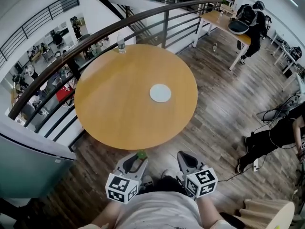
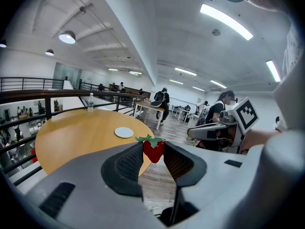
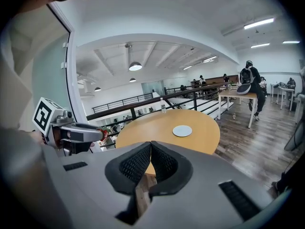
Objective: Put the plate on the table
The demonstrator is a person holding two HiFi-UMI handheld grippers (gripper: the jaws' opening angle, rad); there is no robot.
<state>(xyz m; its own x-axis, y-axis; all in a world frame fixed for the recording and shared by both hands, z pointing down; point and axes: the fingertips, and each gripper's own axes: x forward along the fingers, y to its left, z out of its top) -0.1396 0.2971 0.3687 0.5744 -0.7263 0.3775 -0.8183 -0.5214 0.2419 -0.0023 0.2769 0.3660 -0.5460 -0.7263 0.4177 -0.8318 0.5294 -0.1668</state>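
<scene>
A small white plate (image 1: 160,93) lies flat on the round wooden table (image 1: 114,113), right of its middle; it also shows as the plate (image 2: 124,132) and the plate (image 3: 182,130) in the gripper views. Both grippers hang off the table's near edge, well short of the plate. My left gripper (image 1: 137,156) is shut on a red toy strawberry (image 2: 153,150) with green leaves, pinched at the tips. My right gripper (image 1: 183,155) is shut with nothing in it; its pads (image 3: 143,160) meet at the tips.
A water bottle (image 1: 121,44) stands at the table's far edge by the dark railing (image 1: 143,15), beyond which the floor drops away. A person (image 1: 281,132) sits on the floor at the right near cables. Another person stands by a far table (image 1: 224,23).
</scene>
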